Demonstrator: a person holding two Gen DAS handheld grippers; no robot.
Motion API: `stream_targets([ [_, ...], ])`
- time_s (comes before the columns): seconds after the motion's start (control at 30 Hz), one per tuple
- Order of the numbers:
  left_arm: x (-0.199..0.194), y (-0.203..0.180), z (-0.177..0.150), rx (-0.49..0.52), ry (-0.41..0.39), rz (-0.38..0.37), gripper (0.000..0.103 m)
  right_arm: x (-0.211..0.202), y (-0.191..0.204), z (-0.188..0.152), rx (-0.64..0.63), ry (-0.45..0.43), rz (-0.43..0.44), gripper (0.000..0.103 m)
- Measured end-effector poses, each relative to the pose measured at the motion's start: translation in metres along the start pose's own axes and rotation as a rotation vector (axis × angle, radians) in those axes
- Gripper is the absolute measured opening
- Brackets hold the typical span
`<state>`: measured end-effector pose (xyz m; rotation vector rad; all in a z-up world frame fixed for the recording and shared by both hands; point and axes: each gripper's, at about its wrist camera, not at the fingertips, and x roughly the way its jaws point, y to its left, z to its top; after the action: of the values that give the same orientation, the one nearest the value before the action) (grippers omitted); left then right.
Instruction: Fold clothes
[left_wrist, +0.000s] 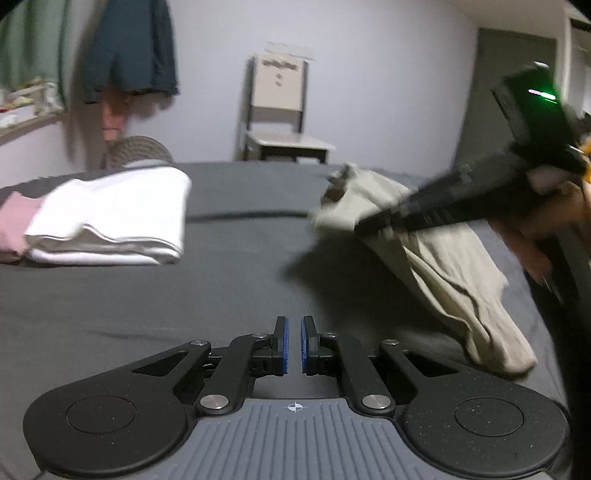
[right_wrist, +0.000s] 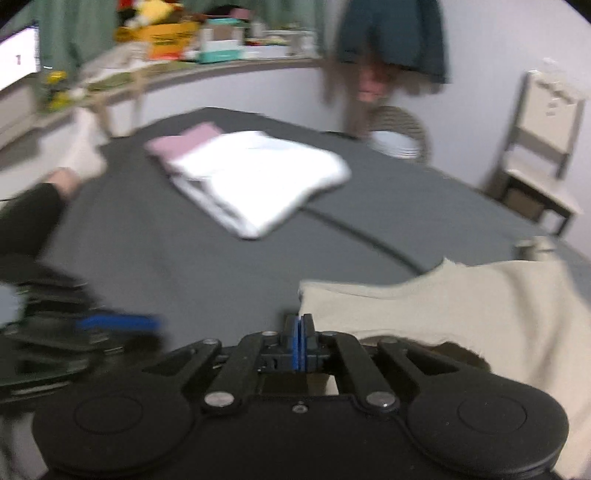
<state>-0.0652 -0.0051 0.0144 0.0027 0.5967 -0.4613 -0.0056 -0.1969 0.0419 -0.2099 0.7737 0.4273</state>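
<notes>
On my left, the pink garment (left_wrist: 16, 225) and folded white stack (left_wrist: 110, 218) sit clear of my left hand-held gripper (left_wrist: 293, 345), slightly parted and empty above the grey bed (left_wrist: 221, 295). My right hand-held gripper (right_wrist: 300, 345) pinches the beige garment (right_wrist: 461, 314) at one edge; I judge it could slip and bunch.

The only readable sign is a dark digit "1" on a white panel (right_wrist: 18, 59) at the far left of the cluttered shelf (right_wrist: 221, 70), seen from the right wrist. Print on the yellow box (right_wrist: 166, 37) on that shelf is too blurred to read.
</notes>
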Motion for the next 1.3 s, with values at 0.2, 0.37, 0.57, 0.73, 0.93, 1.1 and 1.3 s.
stream_targets([
  [0.2,0.001,0.014,-0.003,-0.066,0.006,0.069,0.004,0.023,0.038,-0.010,-0.114,0.053,-0.040,0.005],
  [0.37,0.007,0.017,-0.005,-0.071,0.029,0.081,0.004,0.029,0.068,-0.024,-0.321,0.067,-0.176,0.027],
  [0.57,0.009,0.016,-0.004,-0.073,0.032,0.083,0.004,0.041,0.107,-0.041,-0.643,0.057,-0.348,0.035],
  [0.73,0.008,0.021,-0.005,-0.086,0.028,0.116,0.004,0.076,0.126,-0.060,-0.906,0.082,-0.472,0.042],
  [0.93,0.001,0.035,-0.003,-0.130,0.006,0.150,0.004,0.055,0.096,-0.026,-0.579,-0.015,-0.346,0.004],
  [1.1,-0.011,0.050,0.007,-0.148,-0.031,0.122,0.004,0.014,0.037,0.002,0.183,-0.049,0.242,0.005],
  [1.3,-0.012,0.060,0.004,-0.124,0.004,0.096,0.004,0.033,0.059,-0.025,0.105,0.064,0.206,0.049],
])
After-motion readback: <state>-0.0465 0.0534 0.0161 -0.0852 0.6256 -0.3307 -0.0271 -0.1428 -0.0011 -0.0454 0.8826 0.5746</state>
